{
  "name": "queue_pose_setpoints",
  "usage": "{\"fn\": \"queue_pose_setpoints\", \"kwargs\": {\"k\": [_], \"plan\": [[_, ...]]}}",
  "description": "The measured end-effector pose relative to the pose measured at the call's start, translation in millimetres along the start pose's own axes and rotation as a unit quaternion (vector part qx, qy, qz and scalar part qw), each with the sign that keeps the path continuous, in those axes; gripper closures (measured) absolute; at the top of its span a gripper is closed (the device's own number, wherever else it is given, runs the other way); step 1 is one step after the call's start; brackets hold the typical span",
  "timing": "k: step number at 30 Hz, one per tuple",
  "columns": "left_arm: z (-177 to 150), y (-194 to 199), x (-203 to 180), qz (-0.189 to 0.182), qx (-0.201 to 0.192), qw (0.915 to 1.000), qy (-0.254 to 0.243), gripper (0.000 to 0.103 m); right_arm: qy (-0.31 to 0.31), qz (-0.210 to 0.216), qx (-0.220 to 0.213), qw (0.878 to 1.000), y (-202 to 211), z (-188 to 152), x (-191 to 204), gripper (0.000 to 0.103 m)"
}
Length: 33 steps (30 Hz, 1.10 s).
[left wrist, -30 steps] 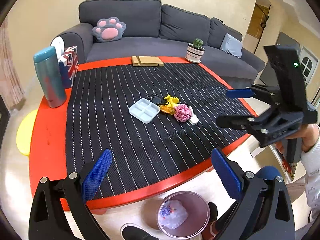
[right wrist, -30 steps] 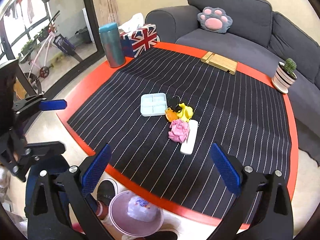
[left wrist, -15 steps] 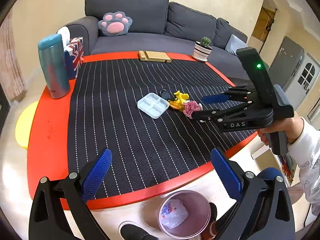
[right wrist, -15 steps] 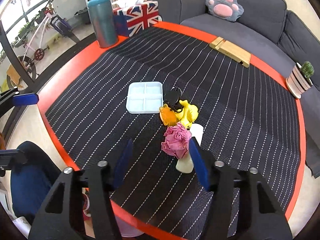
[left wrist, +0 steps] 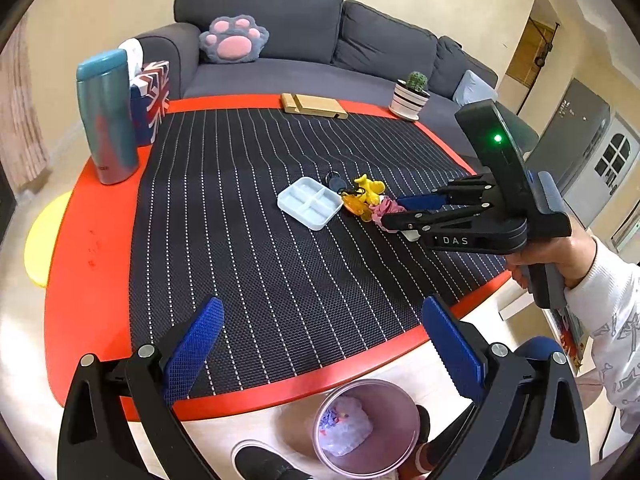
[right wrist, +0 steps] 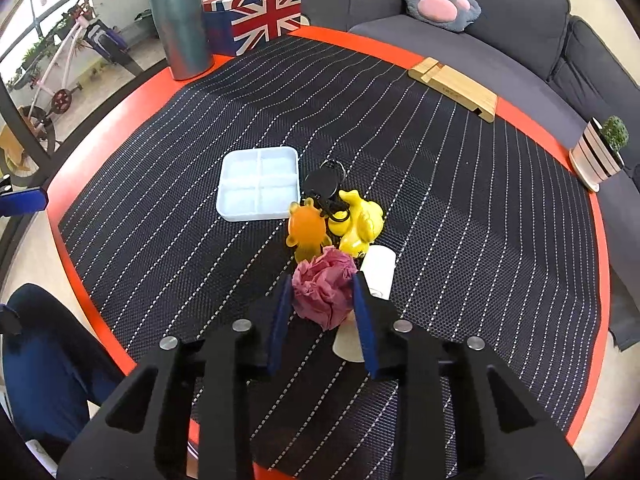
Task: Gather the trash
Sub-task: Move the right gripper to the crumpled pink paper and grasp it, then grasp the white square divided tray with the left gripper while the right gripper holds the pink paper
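Observation:
A crumpled pink paper ball (right wrist: 323, 290) lies on the striped table mat. My right gripper (right wrist: 322, 287) has narrowed onto it, one blue pad at each side of the ball; in the left wrist view (left wrist: 394, 212) its fingers cover most of the ball (left wrist: 382, 209). My left gripper (left wrist: 320, 334) is open and empty, held over the table's near edge. A pink trash bin (left wrist: 366, 428) with a wad of trash in it stands on the floor below that edge.
A white four-part tray (right wrist: 259, 184), a black, orange and yellow keychain bunch (right wrist: 340, 220) and a white tube (right wrist: 368, 300) lie close around the ball. A teal flask (right wrist: 181, 26), a flag tissue box (right wrist: 260, 12), a wooden stand (right wrist: 454, 90) and a potted cactus (right wrist: 602, 152) stand along the far rim.
My right gripper came forward over the table to the pink paper ball, and its jaws closed from wide open to the ball's sides. The left gripper stayed open and hardly moved.

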<state>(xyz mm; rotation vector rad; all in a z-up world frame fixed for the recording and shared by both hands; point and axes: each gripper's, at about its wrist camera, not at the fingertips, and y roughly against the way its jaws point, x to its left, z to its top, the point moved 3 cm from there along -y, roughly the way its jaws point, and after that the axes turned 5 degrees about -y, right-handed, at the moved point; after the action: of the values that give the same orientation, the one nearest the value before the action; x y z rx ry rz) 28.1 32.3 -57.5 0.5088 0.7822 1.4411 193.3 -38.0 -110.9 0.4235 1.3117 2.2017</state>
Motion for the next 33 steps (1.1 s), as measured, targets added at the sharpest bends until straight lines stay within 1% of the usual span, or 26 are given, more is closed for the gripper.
{"fn": "queue_pose_setpoints", "kwargs": {"k": [8,17,27,33], "plan": [[2.9,-2.5,-1.8,-0.002,0.001,1.0,-0.005,0.008,-0.001,0.004,-0.006,1.0,3.5,1.3,0.4,0.079],[14.6,-5.6,-6.7,0.002,-0.001,0.9997,-0.023,0.008,-0.024,0.025,-0.027,0.999,27.5,0.7,-3.6,0.08],[42.4,-22.2,-8.3,0.0,0.004,0.9981,-0.061,0.008,-0.053,0.047,-0.044,0.996,58.1,-2.4,-11.9,0.08],[57.8,-45.9,-5.4,-0.002,0.026,0.9952,-0.094,0.008,-0.067,0.056,-0.048,0.995,69.4,-6.8,-19.3,0.08]]}}
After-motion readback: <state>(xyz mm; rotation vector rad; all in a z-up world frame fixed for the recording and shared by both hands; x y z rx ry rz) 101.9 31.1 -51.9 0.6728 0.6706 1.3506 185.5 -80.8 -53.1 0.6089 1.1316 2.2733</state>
